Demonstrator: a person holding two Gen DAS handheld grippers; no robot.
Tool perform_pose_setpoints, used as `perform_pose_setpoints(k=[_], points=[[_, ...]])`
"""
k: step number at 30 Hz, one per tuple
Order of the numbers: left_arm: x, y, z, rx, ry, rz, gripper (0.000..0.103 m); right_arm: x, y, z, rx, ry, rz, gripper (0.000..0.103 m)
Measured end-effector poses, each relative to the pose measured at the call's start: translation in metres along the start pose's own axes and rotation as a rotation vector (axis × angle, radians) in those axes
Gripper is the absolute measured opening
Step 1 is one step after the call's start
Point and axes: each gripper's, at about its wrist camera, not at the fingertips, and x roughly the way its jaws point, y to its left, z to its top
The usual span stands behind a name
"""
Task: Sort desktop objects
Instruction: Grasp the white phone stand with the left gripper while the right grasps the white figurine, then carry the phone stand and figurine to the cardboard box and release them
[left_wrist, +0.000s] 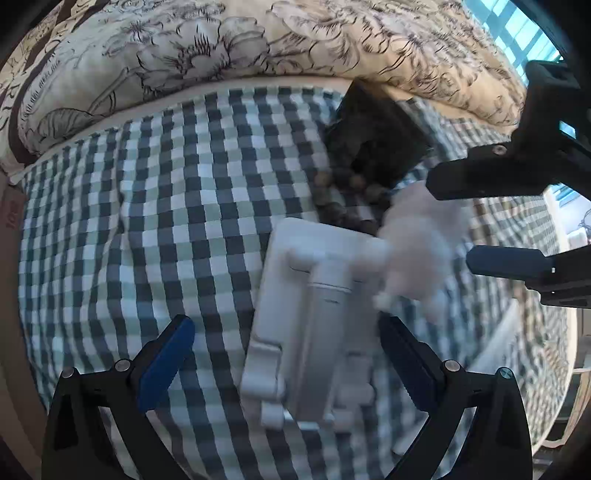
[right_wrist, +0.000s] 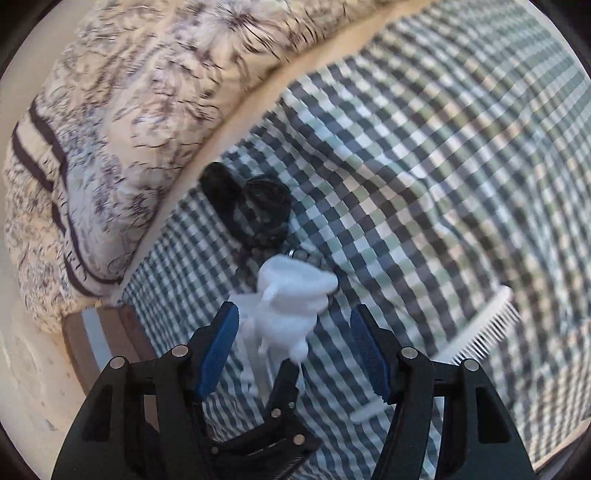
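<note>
On a bed spread with a green, black and white checked sheet (left_wrist: 155, 206), the left wrist view shows its own left tongs (left_wrist: 286, 363) standing wide apart, blue pads on either side of a white folding stand (left_wrist: 314, 317) that lies flat on the sheet; whether either pad touches it cannot be told. Just beyond the stand's far right corner sits a blurred white figurine (left_wrist: 417, 251), and behind that a string of brown beads (left_wrist: 347, 199) curls in front of a dark, flat object (left_wrist: 380, 140) lying against the edge of the flower-printed quilt (left_wrist: 221, 48). At the right edge of this view the right tongs (left_wrist: 448, 221) reach in from the side, fingers apart, with the figurine just off their tips. A bright window (left_wrist: 524, 33) shows at the top right corner.

The right wrist view adds what the other lacks: a white comb (right_wrist: 476, 332) lying on the sheet to the right, teeth pointing down-right, well apart from the other things. Here the right tongs (right_wrist: 293, 349) are spread, and the white figurine (right_wrist: 291, 306) stands between the two blue pads, seemingly clear of both. The stand shows only as a pale sliver (right_wrist: 251, 332) behind the figurine. Farther off are the beads (right_wrist: 306, 256), a dark ring-shaped thing (right_wrist: 266, 214), and the quilt (right_wrist: 110, 129) heaped along the left
</note>
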Motion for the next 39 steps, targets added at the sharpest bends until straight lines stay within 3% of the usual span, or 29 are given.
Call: perform_pose_setpoints(k=[7,17,18,19,21,29,36,38,39], points=[[0.004,-0.008,-0.007,0.071,-0.071,0.049,0.103,0.042,-0.009,0.013,0.097,0.041,0.004,0.057],[0.003,-0.007,-0.020,0.098,-0.104,0.055,0.103,0.042,-0.011,0.006,0.137,0.032,-0.016,0.054],[0.001,-0.006,-0.020,0.091,-0.105,0.046,0.098,0.040,-0.012,0.005,0.141,0.027,-0.005,0.054],[-0.002,-0.006,-0.021,0.093,-0.110,0.044,0.084,0.038,-0.014,0.003,0.146,0.022,0.007,0.054],[-0.011,-0.006,-0.023,0.097,-0.125,0.057,0.067,0.026,-0.018,-0.001,0.142,-0.001,0.006,0.054],[-0.043,-0.006,-0.029,0.082,-0.103,0.050,0.066,-0.024,-0.033,-0.015,0.151,-0.048,0.001,0.054],[-0.132,0.011,-0.018,0.026,-0.182,0.055,0.062,-0.071,-0.013,-0.036,0.094,-0.083,0.014,0.054],[-0.169,0.027,-0.006,-0.023,-0.237,0.080,0.031,-0.088,0.004,-0.045,0.060,-0.098,0.033,0.054],[-0.179,0.036,0.005,-0.041,-0.250,0.074,0.029,-0.095,0.015,-0.049,0.038,-0.103,0.043,0.054]])
